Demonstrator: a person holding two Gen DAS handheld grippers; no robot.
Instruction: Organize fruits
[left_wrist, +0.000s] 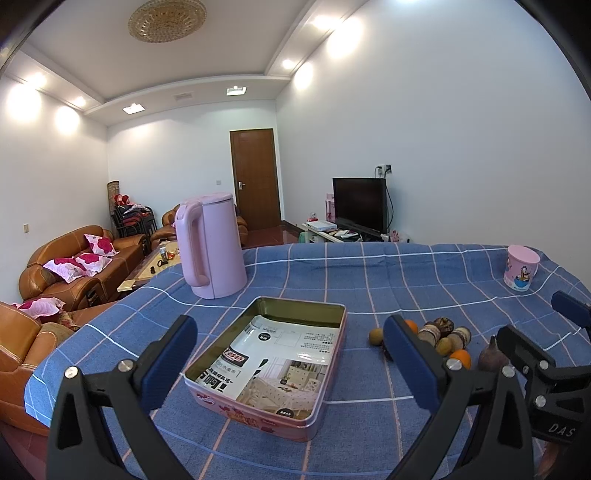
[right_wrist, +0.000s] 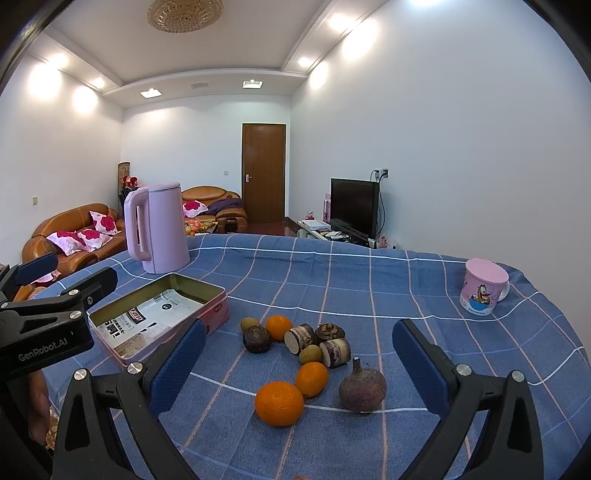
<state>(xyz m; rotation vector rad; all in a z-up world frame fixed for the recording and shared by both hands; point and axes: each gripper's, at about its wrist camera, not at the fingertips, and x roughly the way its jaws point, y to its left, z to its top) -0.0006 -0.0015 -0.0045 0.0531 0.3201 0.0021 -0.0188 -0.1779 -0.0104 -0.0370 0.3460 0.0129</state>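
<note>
Right wrist view: your right claw (right_wrist: 299, 373) is spread wide w/ nothing in it, hovering over the fruit pile on the blue checked tabletop (right_wrist: 369, 280). Nearest you is the big orange (right_wrist: 279, 403), w/ a smaller orange (right_wrist: 311, 379) just behind it and a dark round bulb-like fruit (right_wrist: 362, 386) to its right. Further back sit a third orange (right_wrist: 279, 326), cut cane-like pieces (right_wrist: 300, 338) and small greenish fruits, all bunched close.

Left wrist view: your left claw (left_wrist: 291, 354) is also wide apart and empty, framing the pink tin (left_wrist: 258, 417), which holds only a printed sheet, no fruit yet. Tin sits left of the pile, near but apart.

Looks like step one, nothing sorted so far. Next move, IMO: drop the right claw around the big orange, pads either side, squeeze gently since it's round and may roll, then carry it left into the tin. Pink kettle (right_wrist: 157, 229) and mug (right_wrist: 482, 286) are well clear.
</note>
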